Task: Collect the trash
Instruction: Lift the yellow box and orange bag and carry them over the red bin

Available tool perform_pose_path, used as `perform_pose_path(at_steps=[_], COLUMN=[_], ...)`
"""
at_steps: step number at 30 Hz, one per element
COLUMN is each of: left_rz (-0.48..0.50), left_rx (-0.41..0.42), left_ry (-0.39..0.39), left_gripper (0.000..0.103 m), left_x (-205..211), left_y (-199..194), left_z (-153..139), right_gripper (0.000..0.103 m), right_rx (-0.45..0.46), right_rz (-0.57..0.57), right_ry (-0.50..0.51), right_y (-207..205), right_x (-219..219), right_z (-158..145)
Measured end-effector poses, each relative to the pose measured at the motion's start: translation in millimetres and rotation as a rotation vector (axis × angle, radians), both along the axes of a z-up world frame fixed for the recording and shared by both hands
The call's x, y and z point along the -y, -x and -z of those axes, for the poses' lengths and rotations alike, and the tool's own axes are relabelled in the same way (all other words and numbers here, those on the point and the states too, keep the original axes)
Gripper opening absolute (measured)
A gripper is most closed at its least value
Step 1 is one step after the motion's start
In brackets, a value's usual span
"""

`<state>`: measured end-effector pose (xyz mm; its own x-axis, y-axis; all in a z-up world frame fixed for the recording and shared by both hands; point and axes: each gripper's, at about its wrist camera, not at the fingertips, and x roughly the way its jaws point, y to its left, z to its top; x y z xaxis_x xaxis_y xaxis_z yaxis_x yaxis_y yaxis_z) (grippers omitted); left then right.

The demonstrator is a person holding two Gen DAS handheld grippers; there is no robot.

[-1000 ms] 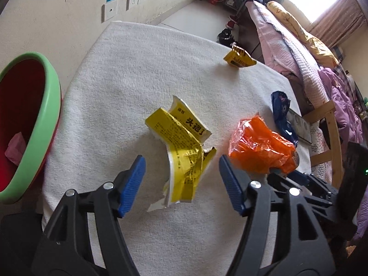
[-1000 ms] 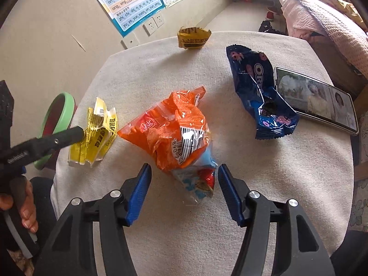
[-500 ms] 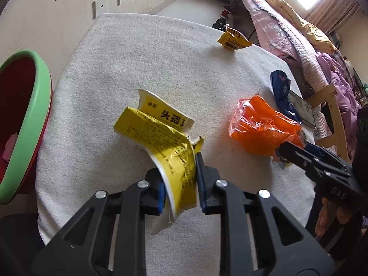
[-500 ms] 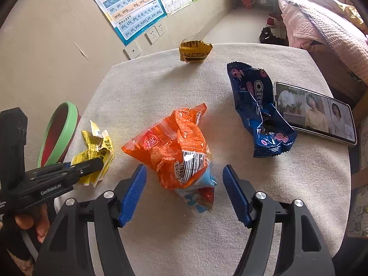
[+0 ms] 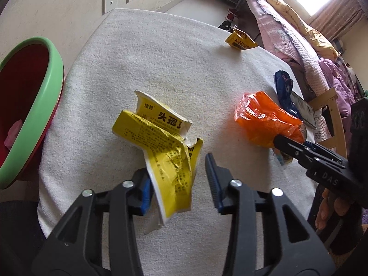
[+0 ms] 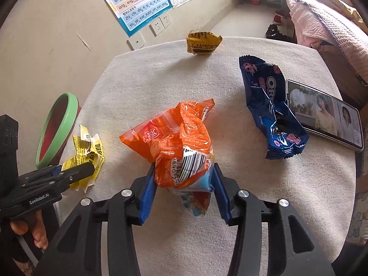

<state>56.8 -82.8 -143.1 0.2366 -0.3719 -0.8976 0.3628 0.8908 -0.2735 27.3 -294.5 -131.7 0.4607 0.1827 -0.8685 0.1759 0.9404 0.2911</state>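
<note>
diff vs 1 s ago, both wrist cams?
Left tongs clamped the yellow packet, then reopened: one pad touches it, the other stands clear. Right tongs have been closing onto the orange bag. Blue wrapper, small yellow wrapper, phone and bin stayed.

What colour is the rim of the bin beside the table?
Light green, around a red inside; the bin shows best in the left wrist view.

the table cover looks like matt, nubbly white cloth. the yellow wrapper looks like creased paper or thin printed film with a slight sheen. the orange bag and blue wrapper are glossy, crinkled plastic. the bin has a smooth green plastic rim.
</note>
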Motion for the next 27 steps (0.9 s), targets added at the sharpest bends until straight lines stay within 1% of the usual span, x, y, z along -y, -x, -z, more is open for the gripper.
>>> perform_pose_path(at_steps=[1, 2, 5, 7, 8, 9, 10, 11, 17, 22, 27], left_rz=[0.000, 0.003, 0.010, 0.016, 0.021, 0.023, 0.023, 0.021, 0.010, -0.004, -0.043], left_rx=[-0.001, -0.001, -0.016, -0.006, -0.003, 0.001, -0.003, -0.010, 0.025, 0.062, 0.080], left_ry=[-0.004, -0.012, -0.033, -0.040, -0.048, -0.052, -0.052, -0.047, -0.028, -0.012, -0.001], left_gripper=[0.050, 0.052, 0.054, 0.054, 0.052, 0.048, 0.034, 0.030, 0.024, 0.024, 0.024], left_x=[1.0, 2.0, 4.2, 4.4, 5.3, 5.3, 5.0, 4.2, -0.5, -7.4, -20.4], left_y=[0.5, 0.7, 1.4, 2.7, 3.4, 3.6, 3.3, 2.7, 4.6, 5.3, 1.8], left_z=[1.7, 3.6, 11.4, 13.4, 13.5, 12.8, 13.0, 12.9, -1.5, -16.4, -26.9], right_gripper=[0.045, 0.045, 0.045, 0.045, 0.045, 0.045, 0.045, 0.045, 0.044, 0.044, 0.044], right_rx=[-0.001, -0.003, -0.007, -0.007, -0.007, -0.006, -0.003, 0.000, 0.031, 0.058, 0.076], right_rz=[0.000, 0.000, -0.002, -0.003, -0.003, -0.003, -0.004, -0.006, -0.028, -0.055, -0.090], right_ry=[-0.001, -0.003, -0.007, -0.007, -0.006, -0.005, -0.005, -0.006, -0.025, -0.052, -0.063], right_y=[0.2, 0.5, 0.2, 0.1, -0.3, 0.0, 0.3, 0.4, 0.0, -3.3, -7.3], right_x=[-0.2, -0.4, -1.6, -2.5, -2.4, -2.4, -2.7, -3.4, -11.2, -25.2, -39.0], right_z=[0.3, 0.7, 1.9, 1.8, 1.6, 1.1, 0.4, -0.9, -13.7, -25.2, -36.1])
